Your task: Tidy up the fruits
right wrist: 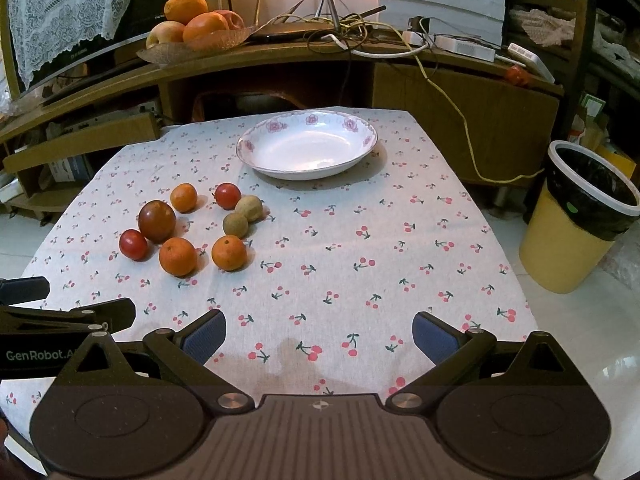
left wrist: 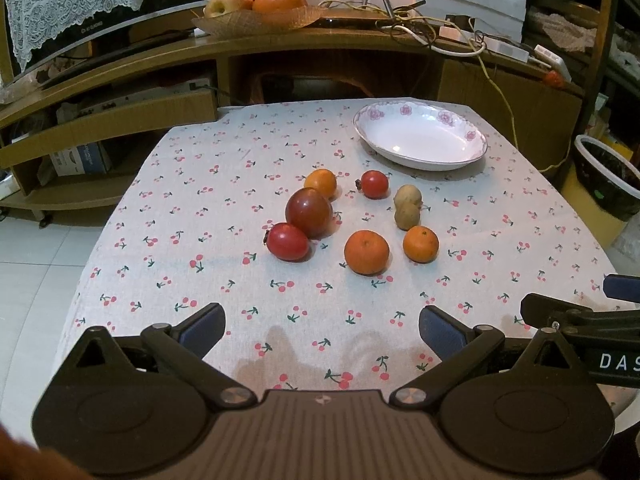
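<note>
Several fruits lie loose on the cherry-print tablecloth (left wrist: pixel 200 280): a large dark red tomato (left wrist: pixel 309 212), two small red tomatoes (left wrist: pixel 288 241) (left wrist: pixel 374 184), three oranges (left wrist: pixel 366 251) (left wrist: pixel 420 243) (left wrist: pixel 321 182) and two small brown fruits (left wrist: pixel 407 197). An empty white floral plate (left wrist: pixel 420 136) (right wrist: pixel 307 144) sits beyond them. My left gripper (left wrist: pixel 322 330) hangs open over the table's near edge, nothing between its fingers. My right gripper (right wrist: pixel 319 338) is open too, right of the fruit cluster (right wrist: pixel 178 256).
A wooden TV cabinet (left wrist: pixel 280 46) stands behind the table with a basket of fruit (left wrist: pixel 256 20), cables and a power strip (right wrist: pixel 464 46). A lined yellow bin (right wrist: pixel 580 216) stands on the floor at the table's right. White floor tiles lie to the left.
</note>
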Motion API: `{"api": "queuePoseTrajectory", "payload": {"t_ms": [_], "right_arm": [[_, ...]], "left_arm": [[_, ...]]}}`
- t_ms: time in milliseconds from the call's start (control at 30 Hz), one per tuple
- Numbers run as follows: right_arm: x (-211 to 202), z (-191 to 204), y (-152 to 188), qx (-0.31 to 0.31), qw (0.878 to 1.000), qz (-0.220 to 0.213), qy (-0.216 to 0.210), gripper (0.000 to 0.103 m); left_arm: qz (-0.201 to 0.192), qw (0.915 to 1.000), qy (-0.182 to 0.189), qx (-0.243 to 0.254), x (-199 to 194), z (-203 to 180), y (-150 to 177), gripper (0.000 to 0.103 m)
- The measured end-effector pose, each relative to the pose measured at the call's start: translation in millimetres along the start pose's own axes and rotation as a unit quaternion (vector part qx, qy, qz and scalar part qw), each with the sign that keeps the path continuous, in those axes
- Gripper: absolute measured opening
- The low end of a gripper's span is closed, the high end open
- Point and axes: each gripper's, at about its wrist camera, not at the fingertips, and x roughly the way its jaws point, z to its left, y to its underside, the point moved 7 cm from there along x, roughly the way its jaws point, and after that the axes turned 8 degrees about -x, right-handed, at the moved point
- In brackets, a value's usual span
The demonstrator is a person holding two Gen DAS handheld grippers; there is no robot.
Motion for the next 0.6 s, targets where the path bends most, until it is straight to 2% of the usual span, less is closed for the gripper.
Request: {"api": "queuePoseTrajectory", "payload": {"t_ms": [600], "right_arm": [[1.5,1.7,-0.1,0.001,1.0,0.003,-0.002,0.099]], "left_arm": [[0.001,1.0,0.0,0.0,1.1,0.4,1.4,0.103]]}}
